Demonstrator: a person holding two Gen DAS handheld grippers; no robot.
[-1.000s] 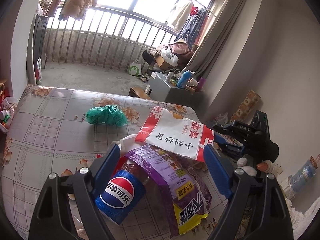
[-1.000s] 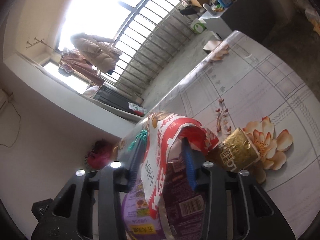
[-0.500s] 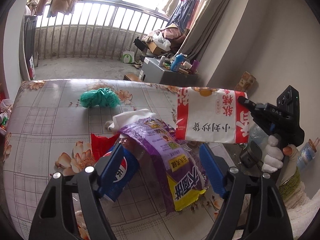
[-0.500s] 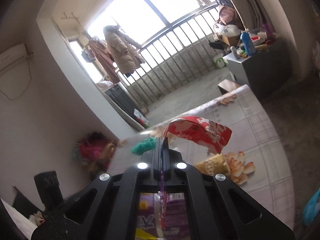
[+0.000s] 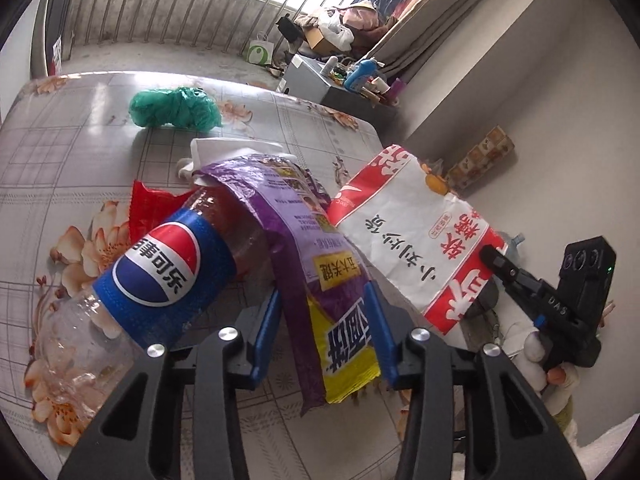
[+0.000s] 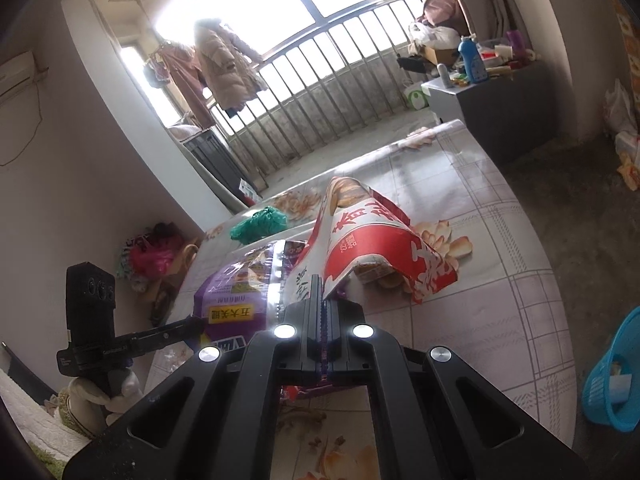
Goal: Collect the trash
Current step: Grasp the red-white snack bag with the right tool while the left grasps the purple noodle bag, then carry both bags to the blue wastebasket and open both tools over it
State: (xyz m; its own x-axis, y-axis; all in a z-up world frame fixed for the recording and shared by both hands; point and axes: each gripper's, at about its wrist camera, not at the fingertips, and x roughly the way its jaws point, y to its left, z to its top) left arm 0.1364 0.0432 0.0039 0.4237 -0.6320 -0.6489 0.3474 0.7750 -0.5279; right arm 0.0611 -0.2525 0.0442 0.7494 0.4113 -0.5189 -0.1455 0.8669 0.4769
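My right gripper (image 6: 320, 300) is shut on the red and white snack bag (image 6: 372, 240) and holds it above the table; the bag also shows in the left wrist view (image 5: 416, 240) with the right gripper (image 5: 490, 256) clamped on its corner. My left gripper (image 5: 320, 320) stands partly open around the end of the purple snack bag (image 5: 312, 240), its jaws not pressed on it. A Pepsi bottle (image 5: 168, 272) lies beside it on the left, under the purple bag. A green plastic bag (image 5: 176, 108) and white paper (image 5: 224, 148) lie farther back.
The flowered tablecloth (image 5: 72, 152) covers the table. A blue basket (image 6: 612, 380) stands on the floor at the right. A grey cabinet (image 6: 492, 100) with bottles stands beyond the table. A red wrapper (image 5: 152, 200) lies under the bottle.
The right gripper has closed on the red and white bag and lifted it off the pile. The left gripper has moved in lower around the purple bag and narrowed.
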